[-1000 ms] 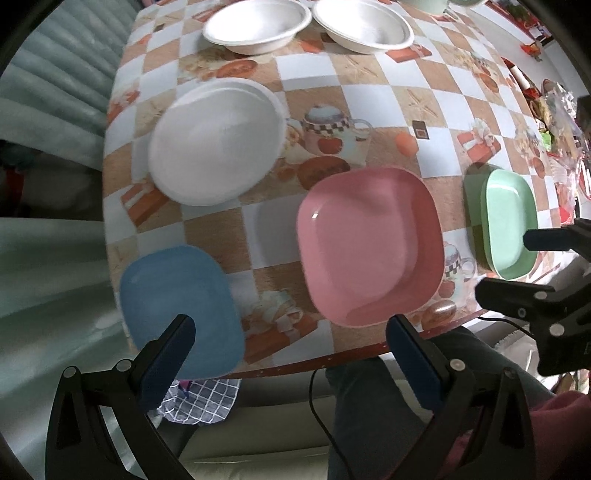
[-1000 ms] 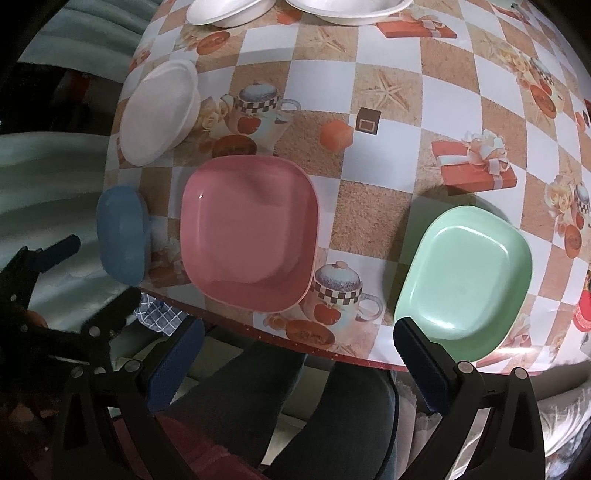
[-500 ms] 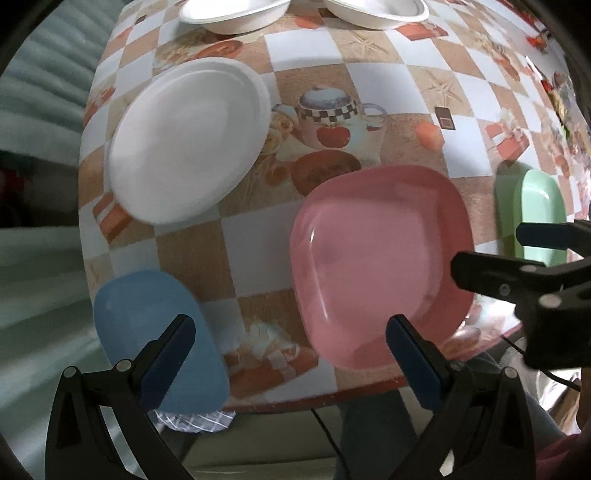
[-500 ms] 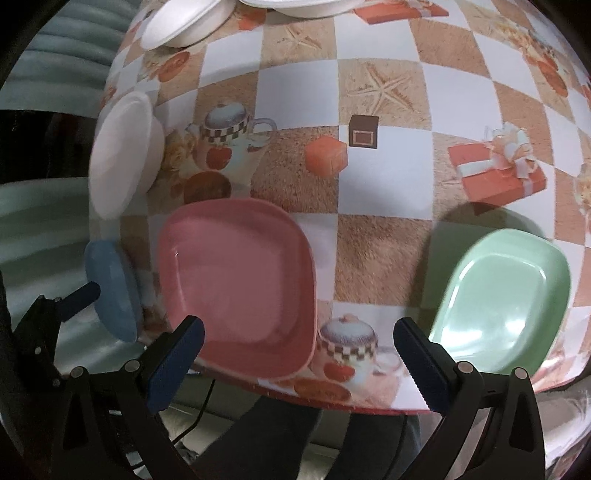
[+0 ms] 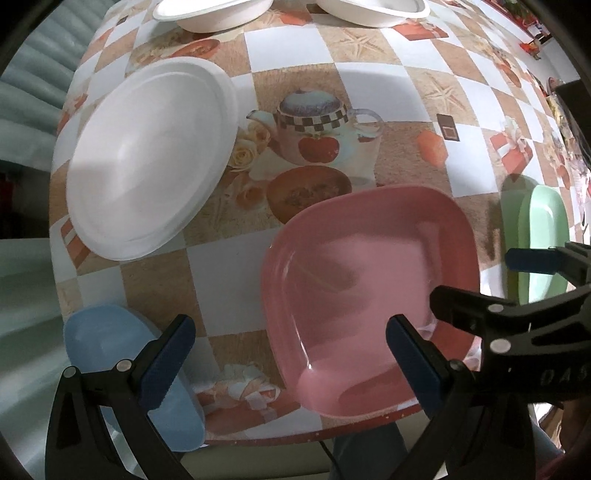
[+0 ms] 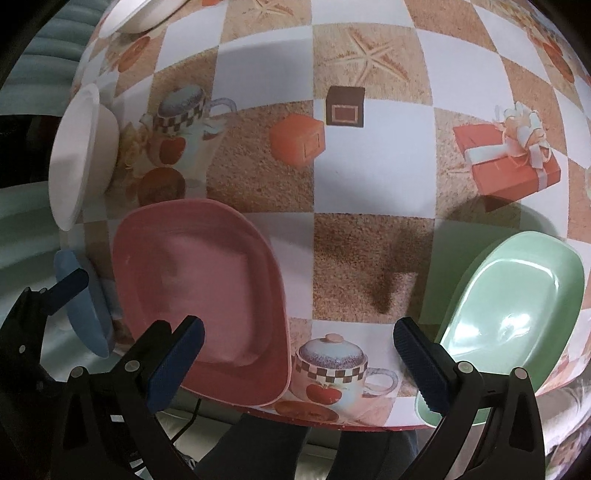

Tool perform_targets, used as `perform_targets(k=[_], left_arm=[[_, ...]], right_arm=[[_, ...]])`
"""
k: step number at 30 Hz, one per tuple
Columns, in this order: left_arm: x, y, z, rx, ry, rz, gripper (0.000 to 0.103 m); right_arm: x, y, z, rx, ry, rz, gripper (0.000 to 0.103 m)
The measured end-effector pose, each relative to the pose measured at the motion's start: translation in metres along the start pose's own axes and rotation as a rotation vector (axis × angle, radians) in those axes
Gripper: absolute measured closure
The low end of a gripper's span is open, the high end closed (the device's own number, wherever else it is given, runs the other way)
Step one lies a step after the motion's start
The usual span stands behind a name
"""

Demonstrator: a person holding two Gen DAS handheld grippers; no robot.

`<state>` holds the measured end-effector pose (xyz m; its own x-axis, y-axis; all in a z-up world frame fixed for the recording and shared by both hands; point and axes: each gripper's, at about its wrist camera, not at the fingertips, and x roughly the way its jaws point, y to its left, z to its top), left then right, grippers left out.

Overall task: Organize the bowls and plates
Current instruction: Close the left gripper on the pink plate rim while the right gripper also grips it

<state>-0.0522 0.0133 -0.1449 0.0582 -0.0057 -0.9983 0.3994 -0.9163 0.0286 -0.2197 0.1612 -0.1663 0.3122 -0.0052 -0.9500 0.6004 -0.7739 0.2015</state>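
Since the earlier frames we had brought both grippers lower and closer over the near table edge, so the plates loomed larger.

Through the left wrist view, our left gripper [image 5: 286,354] stood wide and empty. A square pink plastic plate [image 5: 369,291] lay mostly between its fingers, nearer the right one; a blue plastic plate [image 5: 122,354] sat under the left finger; a round white plate [image 5: 147,158] lay ahead to the left, two white bowls [image 5: 218,13] beyond.

Through the right wrist view, our right gripper [image 6: 297,358] was likewise spread and held nothing. The pink plate lay by its left finger, a green plastic plate [image 6: 517,317] just outside its right finger.

We judged nothing stacked yet: every plate lay apart, all sorting remained.
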Motion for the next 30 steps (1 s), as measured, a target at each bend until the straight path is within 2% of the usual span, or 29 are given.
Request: perform_targets(k=[7,13,21,24,26,28,30], left_arm=[[0.019,-0.005,0.003,-0.031,0.001,-0.008,0.0],[0.035,-0.017,0.007,-0.026,0.012,0.001,0.0],[0.038,-0.024,0.007,-0.017,-0.034,-0.027,0.0],[0.038,-0.024,-0.004,-0.005,-0.057,-0.03,0.0],[0.038,-0.025,-0.003,-0.001,-0.042,-0.032,0.0],[0.031,-0.016,-0.008,-0.03,-0.022,-0.027,0.0],[0.025,-0.002,-0.012,-0.071,-0.033,-0.018,0.001]], right_arm=[[0.013,0.0,-0.005,0.025,0.016,-0.046,0.0],[0.013,0.005,-0.002,0.006,-0.008,-0.108,0.0],[0.013,0.006,0.005,0.036,0.006,-0.166,0.0],[0.017,0.003,0.01,0.039,0.006,-0.173,0.0],[0.02,0.009,0.017,0.029,0.027,-0.169,0.0],[0.021,0.011,0.022,0.013,0.056,-0.16,0.0],[0.017,0.012,0.024,0.029,0.038,-0.127,0.0]])
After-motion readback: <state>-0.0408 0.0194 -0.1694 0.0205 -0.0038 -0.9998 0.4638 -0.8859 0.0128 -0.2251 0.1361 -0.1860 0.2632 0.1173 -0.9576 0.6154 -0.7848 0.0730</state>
